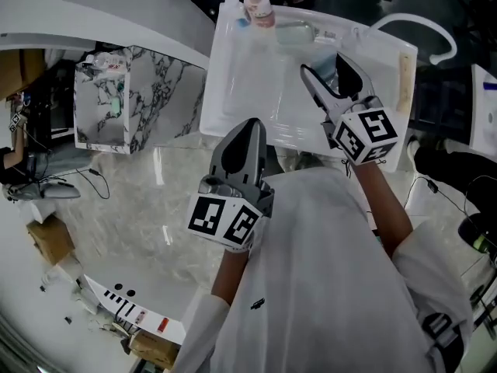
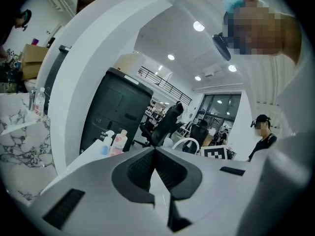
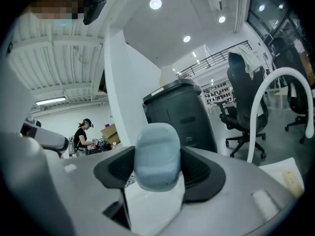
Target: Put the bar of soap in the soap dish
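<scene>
My right gripper point(image 3: 157, 156) is shut on a pale blue bar of soap point(image 3: 156, 151), which stands up between the two dark pads. In the head view this gripper point(image 1: 328, 70) hangs over the right half of a white washbasin point(image 1: 248, 92). A pale, translucent soap dish point(image 1: 293, 31) lies at the basin's far rim, a little left of and beyond the right gripper. My left gripper point(image 1: 245, 127) is held at the basin's near edge. Its jaws meet with nothing between them point(image 2: 153, 152).
Two bottles point(image 1: 258, 8) stand at the basin's far left corner, beside the dish. A marbled open-fronted box point(image 1: 116, 99) sits left of the basin. A white curved pipe point(image 1: 435, 33) rises at the far right. Cardboard boxes point(image 1: 50, 239) lie on the floor at the left.
</scene>
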A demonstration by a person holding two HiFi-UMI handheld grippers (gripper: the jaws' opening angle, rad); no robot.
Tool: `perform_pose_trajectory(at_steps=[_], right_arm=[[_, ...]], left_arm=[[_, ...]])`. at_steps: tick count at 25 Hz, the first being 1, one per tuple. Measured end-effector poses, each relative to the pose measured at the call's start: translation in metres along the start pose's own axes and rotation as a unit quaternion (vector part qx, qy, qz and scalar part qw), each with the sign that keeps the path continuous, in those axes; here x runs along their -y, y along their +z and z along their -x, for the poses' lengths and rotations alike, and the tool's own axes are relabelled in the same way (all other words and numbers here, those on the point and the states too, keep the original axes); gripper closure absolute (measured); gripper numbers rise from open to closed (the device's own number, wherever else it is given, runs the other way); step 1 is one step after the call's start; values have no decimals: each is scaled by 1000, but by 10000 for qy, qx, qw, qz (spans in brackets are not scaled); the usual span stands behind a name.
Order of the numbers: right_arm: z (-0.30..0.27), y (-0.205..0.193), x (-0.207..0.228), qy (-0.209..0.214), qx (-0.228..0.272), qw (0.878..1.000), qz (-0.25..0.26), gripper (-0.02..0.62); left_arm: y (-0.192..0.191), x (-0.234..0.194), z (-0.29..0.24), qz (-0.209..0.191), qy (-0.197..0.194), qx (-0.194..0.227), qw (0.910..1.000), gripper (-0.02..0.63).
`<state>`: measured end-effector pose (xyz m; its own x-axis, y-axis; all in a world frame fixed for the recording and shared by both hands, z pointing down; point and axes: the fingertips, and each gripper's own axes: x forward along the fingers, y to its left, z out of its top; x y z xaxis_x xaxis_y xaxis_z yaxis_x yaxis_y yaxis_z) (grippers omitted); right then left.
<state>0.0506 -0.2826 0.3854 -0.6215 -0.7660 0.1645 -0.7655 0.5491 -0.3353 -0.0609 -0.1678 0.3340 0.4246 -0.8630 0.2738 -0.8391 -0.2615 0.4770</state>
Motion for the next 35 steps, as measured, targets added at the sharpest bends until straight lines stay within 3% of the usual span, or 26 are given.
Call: perform_pose_trajectory(at_steps=[17, 28, 35], right_arm=[[-71, -31, 39, -565, -296, 9976, 285, 296], [-116, -70, 55, -689, -634, 9948, 408, 296], [-142, -103, 70, -782, -1101, 9901, 386, 296]], left_arm=[[-1, -29, -16, 136, -163, -320, 9993, 606], [12, -56, -3, 154, -9, -206, 9997, 606], [17, -72, 5, 212, 174, -200, 9994, 606]])
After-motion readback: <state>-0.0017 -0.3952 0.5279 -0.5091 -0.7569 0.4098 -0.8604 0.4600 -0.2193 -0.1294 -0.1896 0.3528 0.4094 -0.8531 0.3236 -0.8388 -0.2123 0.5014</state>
